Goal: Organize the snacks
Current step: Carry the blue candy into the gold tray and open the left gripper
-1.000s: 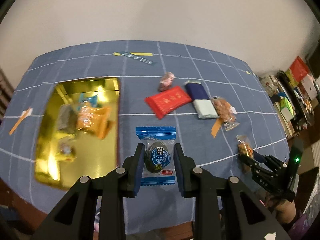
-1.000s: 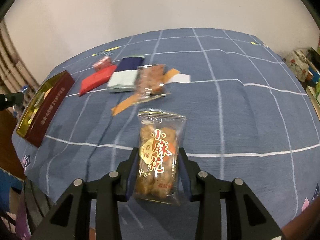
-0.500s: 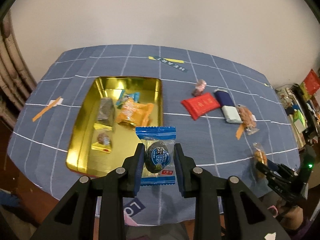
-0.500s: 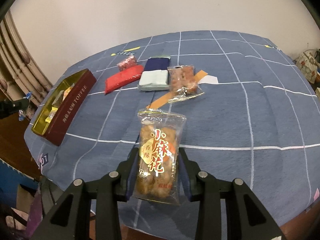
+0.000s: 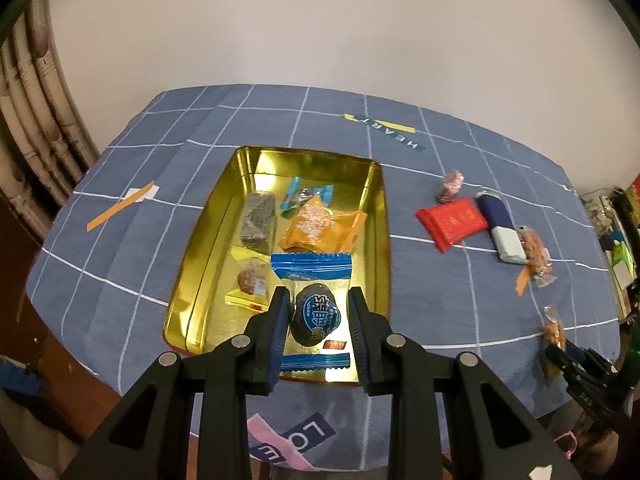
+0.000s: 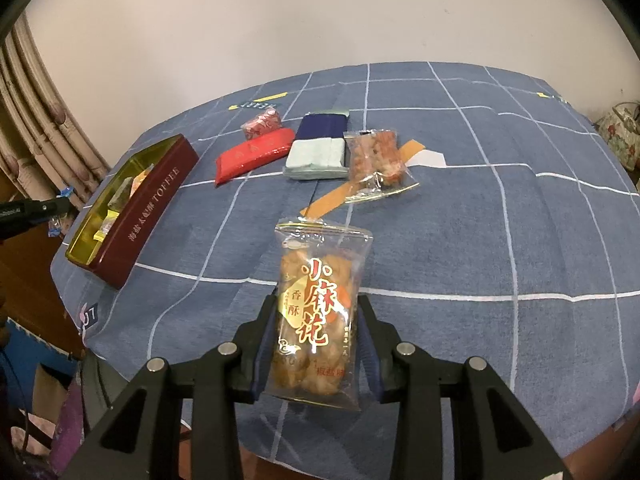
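My left gripper [image 5: 318,308] is shut on a blue-wrapped dark snack [image 5: 314,314] and hangs over the near end of the gold tin [image 5: 192,248]. In the tin lie an orange packet [image 5: 320,226], a dark bar [image 5: 259,221], a small blue candy [image 5: 304,196] and a clear-wrapped round sweet [image 5: 250,282]. My right gripper [image 6: 318,324] is shut on a clear bag of fried twists [image 6: 318,312], held above the blue checked cloth [image 6: 480,220]. From the right wrist view the tin [image 6: 148,208] sits at the far left, red-sided.
On the cloth lie a red packet [image 6: 254,154], a small red-white candy [image 6: 262,122], a navy and pale green bar [image 6: 320,146] and a clear bag of nuts [image 6: 376,160]. Orange tape strips [image 5: 120,204] mark the cloth. A curtain [image 5: 28,128] hangs at left; clutter [image 5: 616,232] stands right.
My left gripper carried the blue-wrapped snack leftward from over bare cloth to over the tin's near end. My right gripper drew back slightly with the twist bag still in it.
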The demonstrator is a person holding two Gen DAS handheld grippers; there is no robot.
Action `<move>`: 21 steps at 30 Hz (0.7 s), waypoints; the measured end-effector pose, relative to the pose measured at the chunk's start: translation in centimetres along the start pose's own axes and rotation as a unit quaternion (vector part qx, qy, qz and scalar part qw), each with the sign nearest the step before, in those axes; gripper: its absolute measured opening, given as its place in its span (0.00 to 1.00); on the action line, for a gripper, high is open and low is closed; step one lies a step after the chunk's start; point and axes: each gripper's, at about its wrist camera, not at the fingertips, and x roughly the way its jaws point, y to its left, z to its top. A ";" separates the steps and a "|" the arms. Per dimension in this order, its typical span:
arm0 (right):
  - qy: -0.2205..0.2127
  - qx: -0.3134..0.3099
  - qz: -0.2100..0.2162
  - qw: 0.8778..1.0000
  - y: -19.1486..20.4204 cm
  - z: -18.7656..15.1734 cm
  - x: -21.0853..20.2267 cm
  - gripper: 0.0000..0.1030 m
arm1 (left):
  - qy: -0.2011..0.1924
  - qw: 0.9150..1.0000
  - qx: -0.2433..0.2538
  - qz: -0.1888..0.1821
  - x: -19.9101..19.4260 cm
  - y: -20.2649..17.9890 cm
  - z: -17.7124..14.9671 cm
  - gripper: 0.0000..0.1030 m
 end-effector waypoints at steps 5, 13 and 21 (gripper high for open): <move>0.003 -0.001 0.000 1.000 -0.1 -0.1 0.3 0.37 | 0.001 1.000 0.000 0.014 0.7 0.6 0.0 0.25; 0.007 -0.001 0.001 1.000 0.0 -0.2 0.6 0.37 | 0.008 1.000 -0.008 0.027 2.0 1.8 0.1 0.25; 0.011 -0.001 0.002 1.000 0.0 -0.2 0.7 0.37 | 0.021 0.999 -0.036 0.023 3.2 3.8 0.2 0.25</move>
